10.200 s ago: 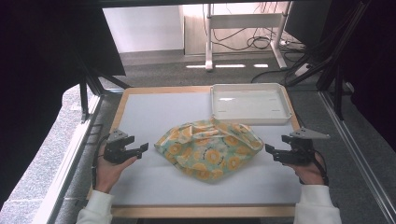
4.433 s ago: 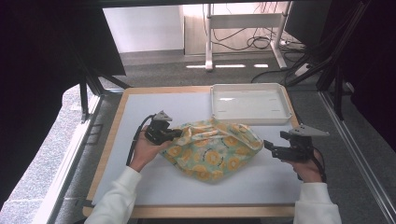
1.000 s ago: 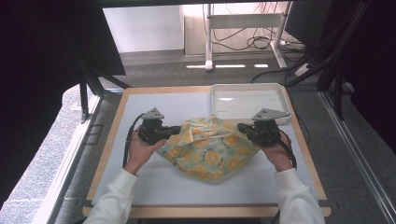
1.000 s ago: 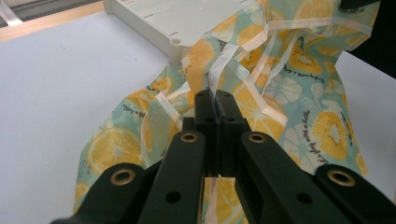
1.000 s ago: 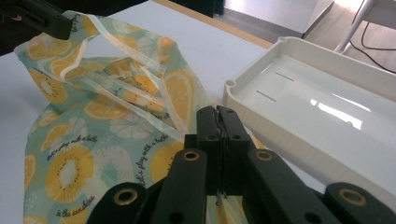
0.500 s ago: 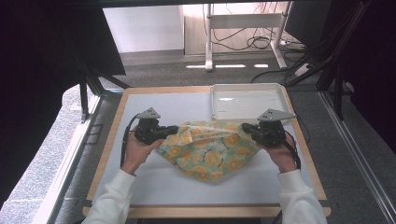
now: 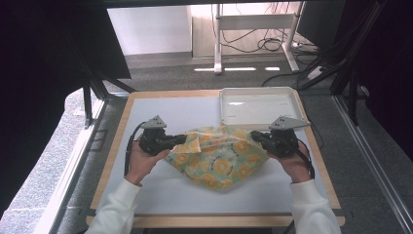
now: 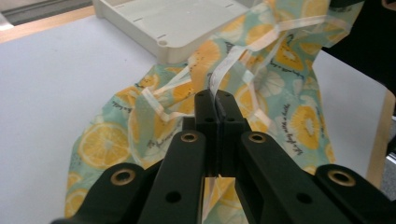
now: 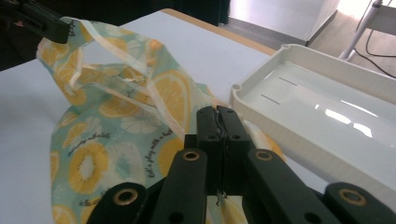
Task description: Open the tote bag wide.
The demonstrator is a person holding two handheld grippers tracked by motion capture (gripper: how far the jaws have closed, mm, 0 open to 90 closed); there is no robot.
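Note:
A teal cloth printed with orange and lemon slices [image 7: 216, 156] lies bunched in the middle of the white table top [image 7: 185, 109]. My left gripper [image 7: 181, 139] is shut on the cloth's left edge, and its jaws pinch a pale hem strip [image 8: 217, 95]. At the cloth's right edge my right gripper [image 7: 254, 136] is shut on the fabric, with cloth [image 9: 140, 112] running out between its jaws [image 9: 218, 112]. Between the two grippers the cloth is lifted a little and sags to the table. The other gripper [image 9: 37, 21] holds the far corner up in the right gripper view.
A shallow white tray [image 7: 258, 103] sits at the back right of the table, just behind the cloth, its corner [image 8: 163, 44] close to the fabric. A wooden rim [image 7: 114, 141] borders the table. Metal stands [image 7: 90, 95] and cables lie beyond it.
Both grippers came in onto the cloth's edges over the earlier frames. In the last second they have drawn slightly apart and the cloth between them is stretched a little wider.

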